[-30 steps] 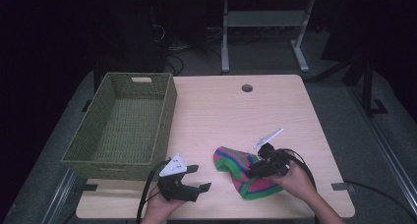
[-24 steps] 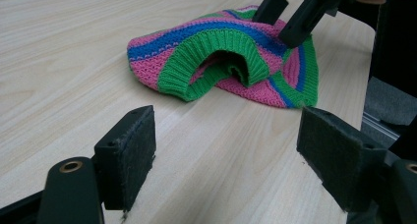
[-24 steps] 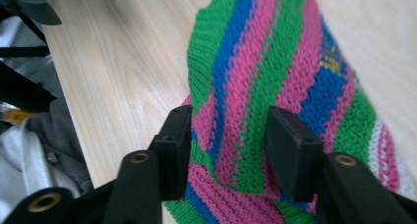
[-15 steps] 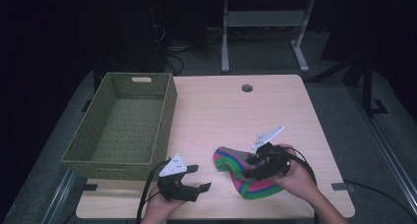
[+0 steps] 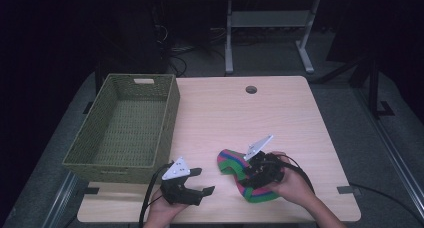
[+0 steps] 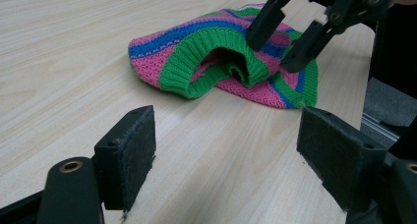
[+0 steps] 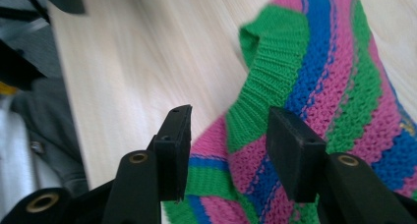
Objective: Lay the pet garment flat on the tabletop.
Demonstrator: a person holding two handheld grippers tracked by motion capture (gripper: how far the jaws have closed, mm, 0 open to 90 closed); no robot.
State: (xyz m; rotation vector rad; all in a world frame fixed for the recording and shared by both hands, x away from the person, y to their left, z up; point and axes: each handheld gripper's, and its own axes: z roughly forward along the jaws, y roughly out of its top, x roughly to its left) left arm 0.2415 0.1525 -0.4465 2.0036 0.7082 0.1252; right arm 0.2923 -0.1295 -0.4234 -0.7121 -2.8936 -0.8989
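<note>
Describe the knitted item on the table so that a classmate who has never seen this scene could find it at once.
Start at the table and go to its near edge, right of the basket. Between the two grippers lies the hat, under the right gripper. It is the one soft thing here, knitted in pink, blue and green stripes with a ribbed green rim.

A wicker basket (image 5: 125, 125) sat on the table's (image 5: 280, 118) left side. The knit hat (image 5: 237, 173) lay near the front edge, right of the basket, between both grippers.
</note>
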